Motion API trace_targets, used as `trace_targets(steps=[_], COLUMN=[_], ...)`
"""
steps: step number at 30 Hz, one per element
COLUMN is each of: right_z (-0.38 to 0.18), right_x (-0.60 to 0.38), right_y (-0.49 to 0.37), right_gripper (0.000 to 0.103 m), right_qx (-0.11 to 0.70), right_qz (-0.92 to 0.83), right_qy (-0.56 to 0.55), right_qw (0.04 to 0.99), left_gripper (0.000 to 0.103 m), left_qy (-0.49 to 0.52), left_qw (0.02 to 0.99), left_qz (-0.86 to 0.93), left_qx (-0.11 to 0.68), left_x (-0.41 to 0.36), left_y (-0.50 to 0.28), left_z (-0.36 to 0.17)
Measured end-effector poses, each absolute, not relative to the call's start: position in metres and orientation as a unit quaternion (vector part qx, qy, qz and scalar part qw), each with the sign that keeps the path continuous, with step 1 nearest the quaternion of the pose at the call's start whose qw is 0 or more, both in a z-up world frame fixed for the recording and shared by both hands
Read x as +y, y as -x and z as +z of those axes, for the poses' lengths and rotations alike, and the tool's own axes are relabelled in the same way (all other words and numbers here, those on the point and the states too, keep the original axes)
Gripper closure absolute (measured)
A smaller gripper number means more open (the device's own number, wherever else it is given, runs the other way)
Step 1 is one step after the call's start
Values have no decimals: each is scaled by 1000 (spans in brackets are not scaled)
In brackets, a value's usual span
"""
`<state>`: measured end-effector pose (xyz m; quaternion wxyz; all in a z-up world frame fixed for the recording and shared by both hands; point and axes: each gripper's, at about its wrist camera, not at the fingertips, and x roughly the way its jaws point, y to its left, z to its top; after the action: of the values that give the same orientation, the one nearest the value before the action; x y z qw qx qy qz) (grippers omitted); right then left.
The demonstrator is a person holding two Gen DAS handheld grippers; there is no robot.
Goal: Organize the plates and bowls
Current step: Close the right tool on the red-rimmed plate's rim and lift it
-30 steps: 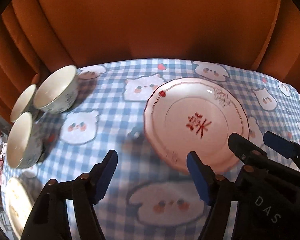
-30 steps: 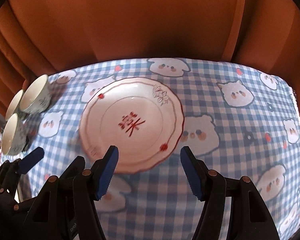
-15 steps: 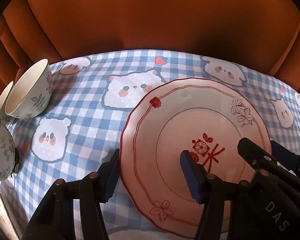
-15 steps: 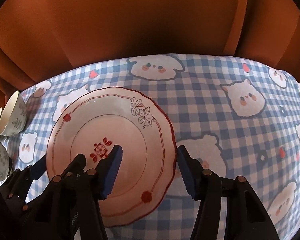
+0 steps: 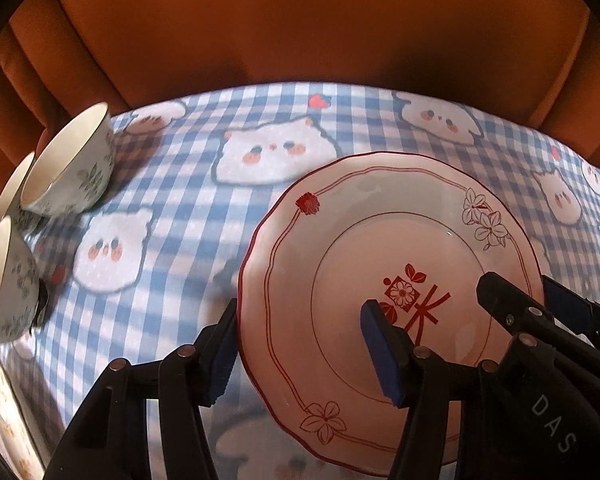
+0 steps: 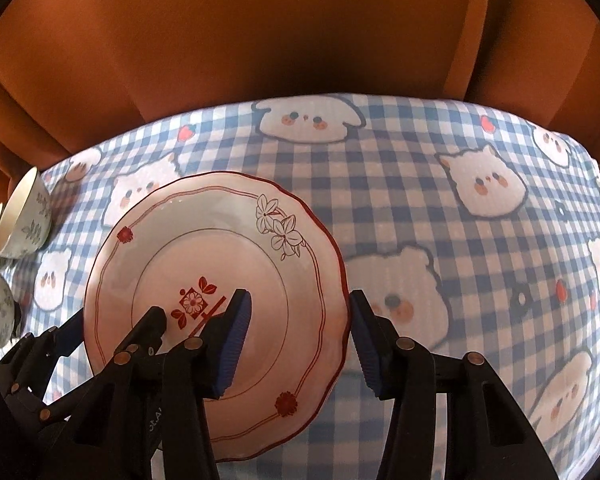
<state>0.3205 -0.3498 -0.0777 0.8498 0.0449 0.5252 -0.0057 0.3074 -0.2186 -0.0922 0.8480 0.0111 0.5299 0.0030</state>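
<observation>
While the left wrist view looks down on the checked tablecloth [image 5: 180, 200], the left gripper [image 5: 300, 344] straddles the left rim of the plate [image 5: 380, 240]: one blue pad sits outside the edge, the other over the red character in the middle. Its jaws are half spread and not visibly pinching, so I read it as released around the rim, not yet gripping. Three bowls [image 5: 70, 168] lie tipped at the far left edge of the table, well apart from the plate. The right gripper's black fingers reach in over the plate's right side.

In the right wrist view, the right gripper [image 6: 296, 340] brackets the plate's right rim [image 6: 332, 264], its inner pad above the plate's well and its outer pad just beside the edge. Its jaws are closing, with the rim between them, though the pads do not seem to press yet.

To do this well (a two-sided lift, by the look of it), both pairs of pads should meet the rim at matching depth before any raising. Closing unevenly could tilt the plate or skid it across the cloth, so squeeze together and lift level.
</observation>
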Motion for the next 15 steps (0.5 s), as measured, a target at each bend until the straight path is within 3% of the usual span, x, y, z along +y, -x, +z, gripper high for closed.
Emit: trace_targets(steps=[15], right_z=[-77], right_x=[-332], right_y=[-225], right_gripper=[50], right_qx=[570], right_qz=[23], right_qy=[-56], right_qw=[820], left_gripper=[43], left_qy=[-5], left_qw=[825], left_qz=[-4], left_qx=[566], left_x=[-186], left_y=[-217], left_z=[-94])
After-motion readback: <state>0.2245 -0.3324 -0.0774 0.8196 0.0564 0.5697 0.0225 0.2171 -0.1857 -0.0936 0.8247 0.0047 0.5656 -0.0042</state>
